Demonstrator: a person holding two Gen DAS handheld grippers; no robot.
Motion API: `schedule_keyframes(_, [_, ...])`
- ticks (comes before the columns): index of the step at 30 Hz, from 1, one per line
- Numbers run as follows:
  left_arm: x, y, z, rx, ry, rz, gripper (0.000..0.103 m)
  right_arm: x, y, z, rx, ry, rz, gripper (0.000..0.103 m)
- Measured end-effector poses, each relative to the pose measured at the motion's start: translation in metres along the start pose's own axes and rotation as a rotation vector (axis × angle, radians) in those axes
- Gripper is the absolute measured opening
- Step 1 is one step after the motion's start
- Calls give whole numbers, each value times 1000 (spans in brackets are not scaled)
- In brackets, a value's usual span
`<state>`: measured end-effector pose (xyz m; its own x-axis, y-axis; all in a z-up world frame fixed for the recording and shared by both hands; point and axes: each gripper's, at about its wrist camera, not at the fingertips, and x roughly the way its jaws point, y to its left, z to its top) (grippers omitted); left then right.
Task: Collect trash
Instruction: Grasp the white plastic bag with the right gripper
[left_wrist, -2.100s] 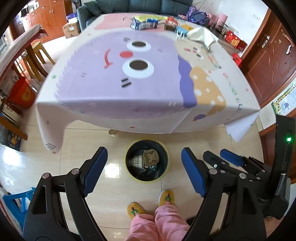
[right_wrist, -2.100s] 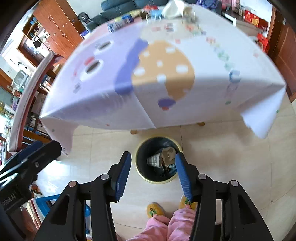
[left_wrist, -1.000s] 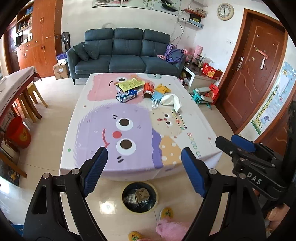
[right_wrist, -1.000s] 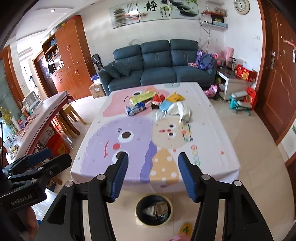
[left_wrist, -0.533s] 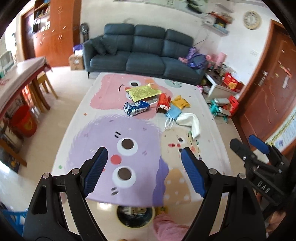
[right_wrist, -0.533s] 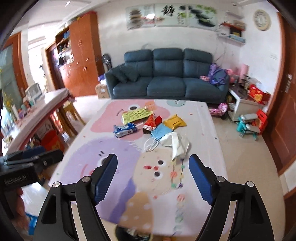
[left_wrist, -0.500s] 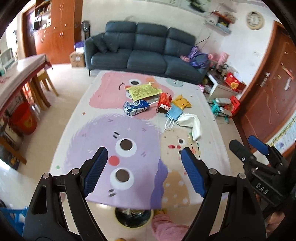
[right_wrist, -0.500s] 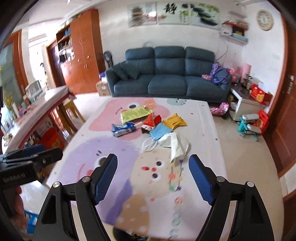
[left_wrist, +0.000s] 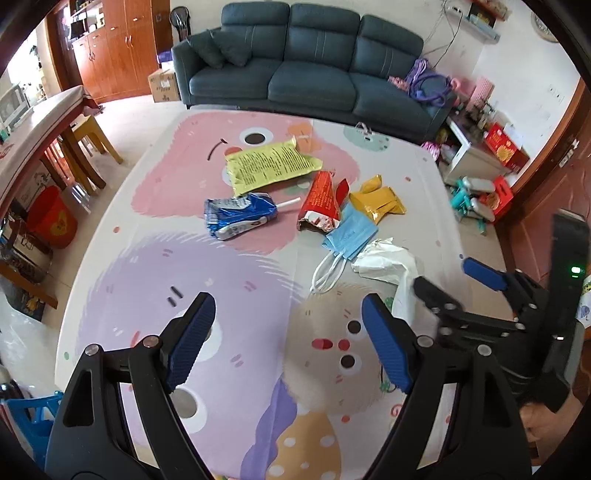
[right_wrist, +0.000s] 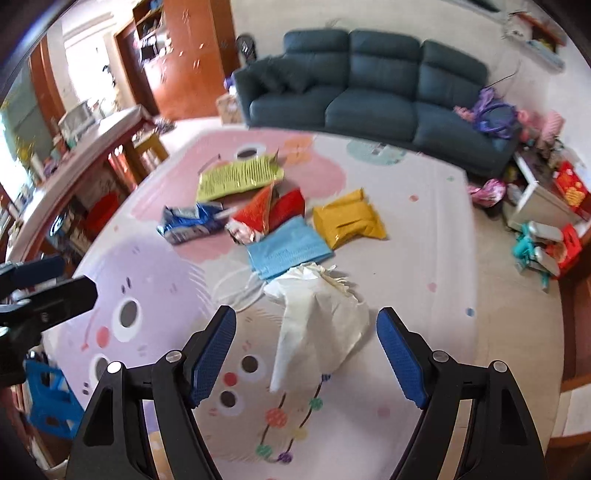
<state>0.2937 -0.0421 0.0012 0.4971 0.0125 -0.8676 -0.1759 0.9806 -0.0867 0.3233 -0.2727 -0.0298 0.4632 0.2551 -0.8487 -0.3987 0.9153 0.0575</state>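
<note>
Trash lies on the cartoon-print table (left_wrist: 155, 258): a yellow-green packet (left_wrist: 271, 164), a blue wrapper (left_wrist: 240, 216), a red wrapper (left_wrist: 320, 201), a yellow pouch (left_wrist: 380, 199), a blue face mask (left_wrist: 351, 232) and a crumpled white tissue (left_wrist: 391, 262). My left gripper (left_wrist: 286, 339) hovers open over the near table, holding nothing. My right gripper (right_wrist: 306, 349) is open, and the white tissue (right_wrist: 321, 317) lies just ahead between its fingers. Behind it sit the mask (right_wrist: 288, 249), yellow pouch (right_wrist: 347, 219), red wrapper (right_wrist: 266, 212), blue wrapper (right_wrist: 188, 223) and yellow-green packet (right_wrist: 240, 177).
A dark blue sofa (left_wrist: 306, 62) stands behind the table. A wooden table (left_wrist: 33, 133) with a stool and a red bucket (left_wrist: 51, 218) is at the left. Toys and boxes (left_wrist: 491, 173) clutter the floor at the right. A blue stool (right_wrist: 51, 395) is low left.
Both grippers rose from above the floor bin and moved forward over the table toward the trash. The bin dropped out of view. The right gripper now frames the tissue.
</note>
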Motion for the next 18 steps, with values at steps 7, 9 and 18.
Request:
schedule_keyframes(7, [41, -18, 16, -2, 61, -2, 79, 57, -1, 2, -56, 96, 38, 59])
schedule_keyframes(9, [53, -23, 20, 2, 80, -13, 80, 62, -2, -3, -65, 118, 49, 54])
schedule_keyframes(18, [112, -41, 38, -13, 192, -96, 79, 62, -49, -9, 57, 109, 139, 22])
